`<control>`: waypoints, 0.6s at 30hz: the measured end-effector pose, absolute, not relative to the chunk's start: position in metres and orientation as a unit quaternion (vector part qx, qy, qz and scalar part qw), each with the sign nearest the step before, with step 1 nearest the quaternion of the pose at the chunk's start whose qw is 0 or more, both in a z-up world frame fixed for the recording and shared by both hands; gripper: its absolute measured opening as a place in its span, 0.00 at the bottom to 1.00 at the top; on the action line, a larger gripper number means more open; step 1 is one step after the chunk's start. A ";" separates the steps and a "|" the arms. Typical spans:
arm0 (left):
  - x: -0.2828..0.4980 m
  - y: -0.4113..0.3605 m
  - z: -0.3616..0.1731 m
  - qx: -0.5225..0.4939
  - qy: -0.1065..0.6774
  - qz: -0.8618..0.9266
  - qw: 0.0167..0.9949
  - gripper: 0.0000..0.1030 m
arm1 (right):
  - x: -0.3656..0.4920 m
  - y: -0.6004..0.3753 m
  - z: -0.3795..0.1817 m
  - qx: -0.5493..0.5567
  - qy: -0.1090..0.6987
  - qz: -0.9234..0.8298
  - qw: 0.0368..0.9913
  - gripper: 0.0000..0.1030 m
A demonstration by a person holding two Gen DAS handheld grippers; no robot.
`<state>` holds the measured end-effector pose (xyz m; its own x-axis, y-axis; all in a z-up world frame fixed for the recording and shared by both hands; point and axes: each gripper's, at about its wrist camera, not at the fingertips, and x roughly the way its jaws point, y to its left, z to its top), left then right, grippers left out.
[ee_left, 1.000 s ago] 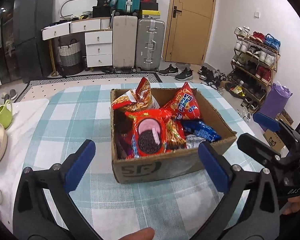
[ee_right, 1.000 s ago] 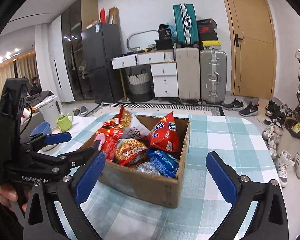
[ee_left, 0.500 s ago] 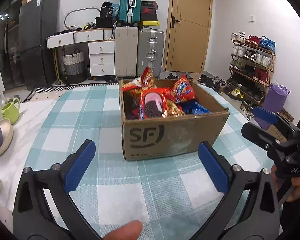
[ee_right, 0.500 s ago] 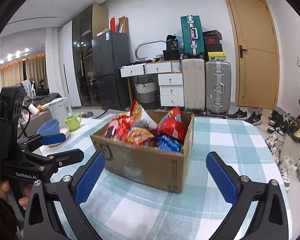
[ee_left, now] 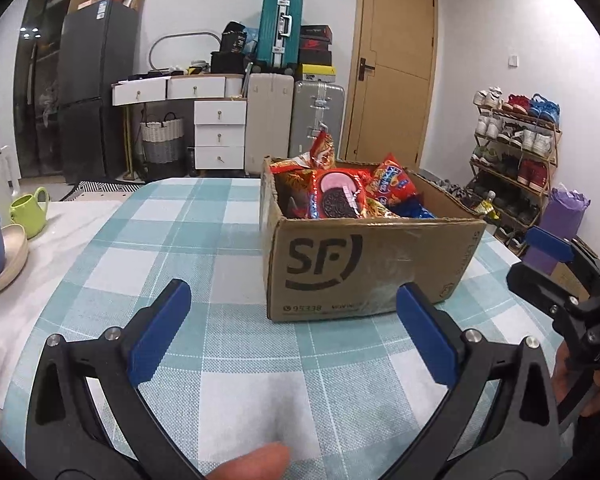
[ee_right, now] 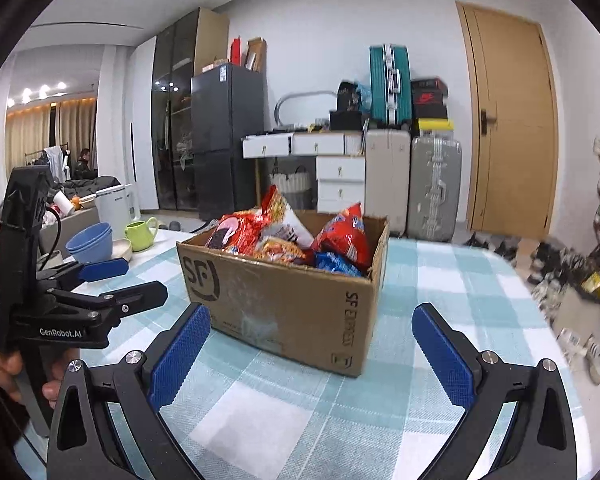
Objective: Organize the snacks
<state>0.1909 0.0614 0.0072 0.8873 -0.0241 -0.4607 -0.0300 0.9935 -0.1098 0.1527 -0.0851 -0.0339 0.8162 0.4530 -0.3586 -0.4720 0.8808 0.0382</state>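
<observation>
A brown cardboard box [ee_left: 364,264] [ee_right: 284,296] marked SF stands on the checked tablecloth, filled with several snack bags. A red Oreo pack [ee_left: 338,196] [ee_right: 236,236] leans at its front, a red chip bag [ee_left: 392,182] [ee_right: 346,236] and a blue pack [ee_right: 336,262] behind. My left gripper [ee_left: 292,320] is open and low, just short of the box's near wall. My right gripper [ee_right: 312,340] is open in front of the box's corner. Neither holds anything. Each gripper shows at the edge of the other's view.
Blue bowls [ee_right: 90,242], a cream dish [ee_left: 4,256] and a green mug [ee_left: 30,212] [ee_right: 140,234] sit at the table's left on a white cloth. Suitcases [ee_left: 316,120], drawers, a fridge and a shoe rack [ee_left: 512,152] line the room behind. Checked cloth [ee_left: 236,360] lies bare near me.
Both grippers have dropped from looking down into the box to table height and pulled back a little. Both stay open. The box and snacks have not moved.
</observation>
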 end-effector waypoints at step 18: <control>0.195 0.064 0.003 -0.063 0.228 -0.013 0.972 0.99 | 0.152 -0.091 -0.032 -0.007 0.172 0.238 0.956 1.00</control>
